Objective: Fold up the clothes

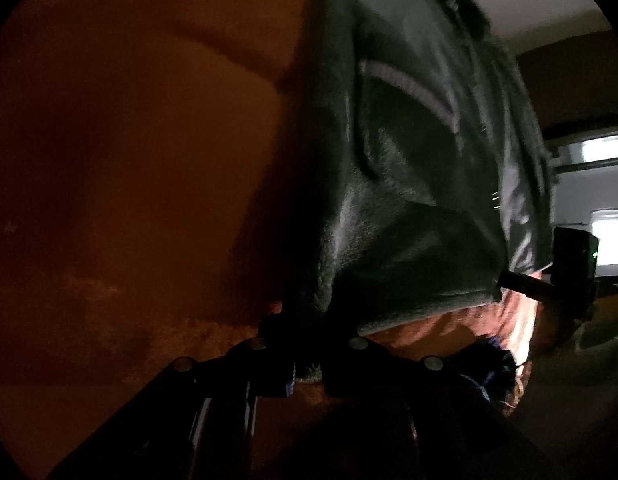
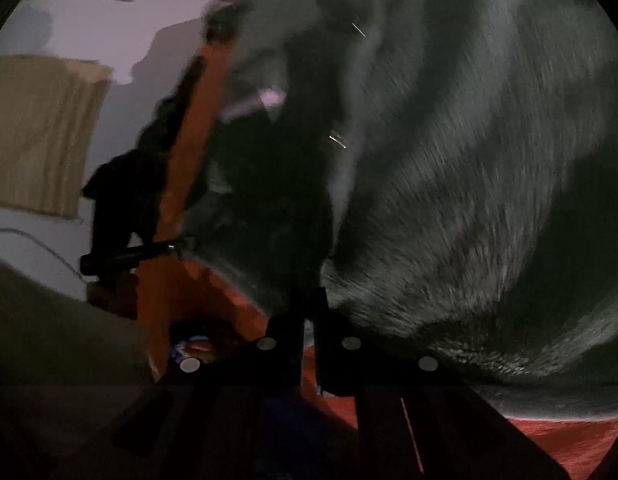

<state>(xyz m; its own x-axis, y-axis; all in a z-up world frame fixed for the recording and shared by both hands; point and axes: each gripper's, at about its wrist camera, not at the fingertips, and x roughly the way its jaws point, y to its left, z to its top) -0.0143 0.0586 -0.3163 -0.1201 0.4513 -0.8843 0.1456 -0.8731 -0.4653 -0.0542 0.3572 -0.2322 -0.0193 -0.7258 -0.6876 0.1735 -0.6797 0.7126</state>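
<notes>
Both grippers are clamped on one dark green fleece garment (image 1: 409, 184), which hangs bunched between them above an orange-red cover (image 1: 121, 160). In the left wrist view, the left gripper (image 1: 305, 344) has its jaws drawn close together with a fold of the fleece hem pinched between them, and the cloth rises up and to the right from there, showing a pale curved seam line across it. At the right edge of that view the right gripper (image 1: 549, 276) shows as a dark bar and block against the garment's far edge. In the right wrist view, the right gripper (image 2: 309, 312) is nearly fully closed, its two fingers (image 2: 287, 332) side by side with the fleece (image 2: 469, 200) gripped at their tips; the fabric fills most of the view, blurred. To the left, the left gripper (image 2: 125, 256) appears dark against the orange-red cover (image 2: 569, 440). A beige curtain (image 2: 41, 132) hangs against a pale wall behind.
</notes>
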